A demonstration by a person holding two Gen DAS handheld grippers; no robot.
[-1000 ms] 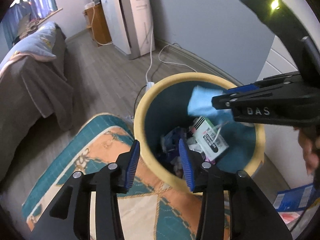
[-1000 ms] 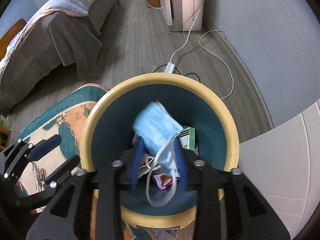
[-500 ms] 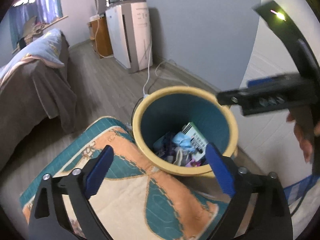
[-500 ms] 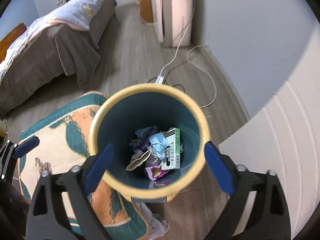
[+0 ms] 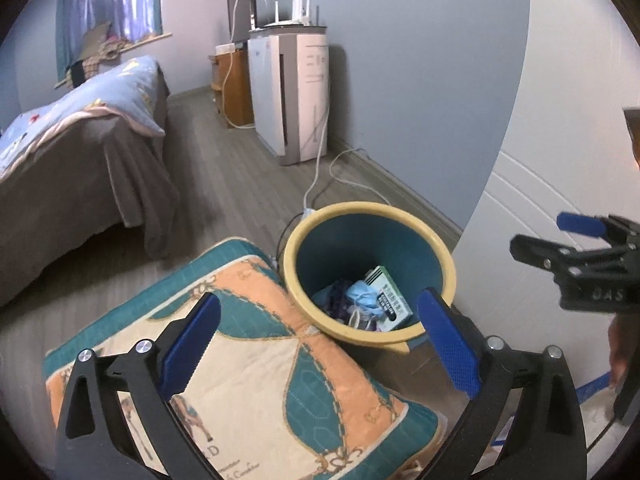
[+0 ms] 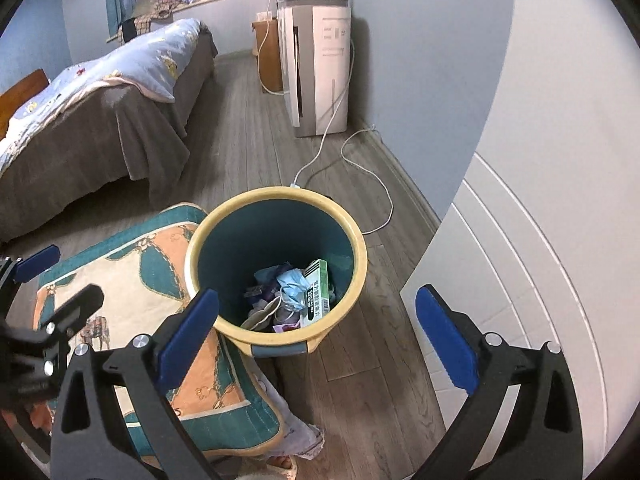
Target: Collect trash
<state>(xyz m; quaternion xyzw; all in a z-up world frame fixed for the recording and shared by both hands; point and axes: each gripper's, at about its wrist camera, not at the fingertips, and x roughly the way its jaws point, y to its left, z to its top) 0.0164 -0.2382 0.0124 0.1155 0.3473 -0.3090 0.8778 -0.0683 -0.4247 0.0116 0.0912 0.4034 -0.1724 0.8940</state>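
A bin with a yellow rim (image 5: 292, 248) (image 6: 360, 248) and a teal inside stands on the wood floor. In it lie a blue face mask (image 5: 362, 296) (image 6: 294, 280), a green and white box (image 5: 390, 298) (image 6: 318, 294) and other scraps. My left gripper (image 5: 318, 298) hovers above and short of the bin, its jaws opening wide with nothing held. My right gripper (image 6: 317, 294) hangs above the bin, open and empty. Each wrist view shows the other gripper at its edge: the right gripper (image 5: 560, 236) and the left gripper (image 6: 64, 280).
A patterned teal and orange cushion (image 5: 260, 360) (image 6: 120, 280) lies against the bin's left side. A bed (image 5: 80, 152) stands at the left and a white appliance (image 5: 292, 92) at the back wall, its cable (image 5: 320, 176) running to the bin. A white panelled door (image 6: 540, 280) is at the right.
The right gripper let go of the blue mask, which now lies in the bin. Both grippers opened wide and drew up and back from the bin.
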